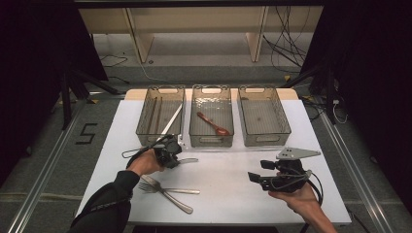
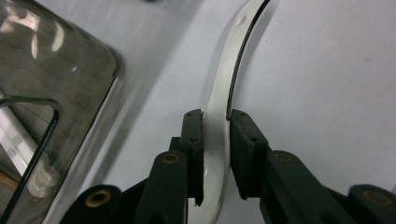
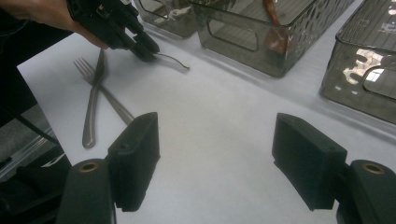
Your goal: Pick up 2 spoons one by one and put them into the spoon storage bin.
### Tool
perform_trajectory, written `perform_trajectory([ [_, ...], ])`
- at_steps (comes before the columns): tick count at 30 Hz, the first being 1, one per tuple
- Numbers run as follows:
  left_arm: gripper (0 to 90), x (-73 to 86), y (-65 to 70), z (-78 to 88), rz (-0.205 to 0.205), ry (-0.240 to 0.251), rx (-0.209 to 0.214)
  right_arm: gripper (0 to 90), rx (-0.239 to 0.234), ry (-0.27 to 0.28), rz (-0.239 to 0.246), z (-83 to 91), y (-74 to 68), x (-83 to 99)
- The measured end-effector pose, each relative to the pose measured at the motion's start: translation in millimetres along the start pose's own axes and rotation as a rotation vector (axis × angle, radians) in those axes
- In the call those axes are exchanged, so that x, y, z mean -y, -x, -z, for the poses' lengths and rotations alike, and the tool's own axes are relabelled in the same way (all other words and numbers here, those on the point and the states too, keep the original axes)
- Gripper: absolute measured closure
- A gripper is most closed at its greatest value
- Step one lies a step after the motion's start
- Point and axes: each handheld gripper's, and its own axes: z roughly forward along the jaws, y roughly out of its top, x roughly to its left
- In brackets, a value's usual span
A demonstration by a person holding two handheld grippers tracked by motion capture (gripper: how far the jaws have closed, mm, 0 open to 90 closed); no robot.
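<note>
Right now the left gripper (image 1: 171, 154) sits low on the white surface (image 1: 233, 184), just in front of the left bin (image 1: 161, 116), with its fingers (image 2: 193, 140) either side of a curved metal utensil handle (image 2: 219, 135). The left finger touches the metal, while whether the right one presses on it cannot be told. The handle's free end points toward the middle of the surface. Two crossed forks (image 1: 167, 190) lie near the person's left forearm. Across the surface, well apart, the right gripper (image 1: 257, 178) hovers with its fingers (image 3: 135, 158) spread wide, nothing between them. A reddish spoon (image 1: 213, 124) rests in the middle bin (image 1: 211, 121); the right bin (image 1: 263, 115) stands beside it.
</note>
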Motion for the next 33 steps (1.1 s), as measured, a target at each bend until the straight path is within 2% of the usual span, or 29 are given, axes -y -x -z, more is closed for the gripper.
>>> perform_trajectory([
  [3, 81.7, -1.4, -0.2, 2.3, -0.002, 0.004, -0.014, 32.9, -0.001, 0.001, 0.001, 0.0, -0.1, 0.1],
  [8, 83.2, -1.4, -2.2, 2.8, 0.031, 0.018, -0.010, 32.9, 0.002, 0.002, 0.001, 0.6, 0.5, -0.1],
  [11, 83.8, -1.0, -3.8, 3.6, 0.069, 0.030, 0.002, 32.9, 0.001, 0.006, 0.001, 1.3, 0.9, -0.4],
  [12, 84.0, -0.9, -4.9, 4.6, 0.065, 0.023, 0.009, 33.0, 0.000, 0.005, -0.002, 1.6, 0.8, -0.4],
  [15, 84.2, 0.8, -6.9, 6.1, 0.100, 0.038, 0.042, 32.9, 0.000, 0.006, -0.004, 1.9, 1.2, -0.4],
  [18, 84.2, 3.1, -9.2, 8.4, 0.120, 0.045, 0.042, 32.9, 0.000, 0.009, -0.004, 2.2, 1.0, -0.4],
  [20, 84.3, 4.4, -10.9, 11.4, 0.133, 0.052, 0.061, 32.9, 0.000, 0.009, -0.004, 2.2, 1.1, -0.5],
  [26, 84.3, 6.4, -14.5, 23.7, 0.180, 0.119, 0.106, 32.9, 0.000, 0.010, -0.005, 2.3, 1.1, -0.4],
  [27, 84.3, 6.2, -13.9, 26.6, 0.180, 0.140, 0.103, 32.9, -0.001, 0.010, -0.006, 2.3, 1.1, -0.5],
  [28, 84.3, 5.8, -14.2, 29.5, 0.189, 0.147, 0.120, 32.9, 0.000, 0.010, -0.006, 2.3, 1.2, -0.5],
  [33, 84.3, 3.5, -14.0, 41.9, 0.230, 0.221, 0.145, 32.9, 0.003, 0.014, -0.008, 3.0, 1.4, -0.7],
])
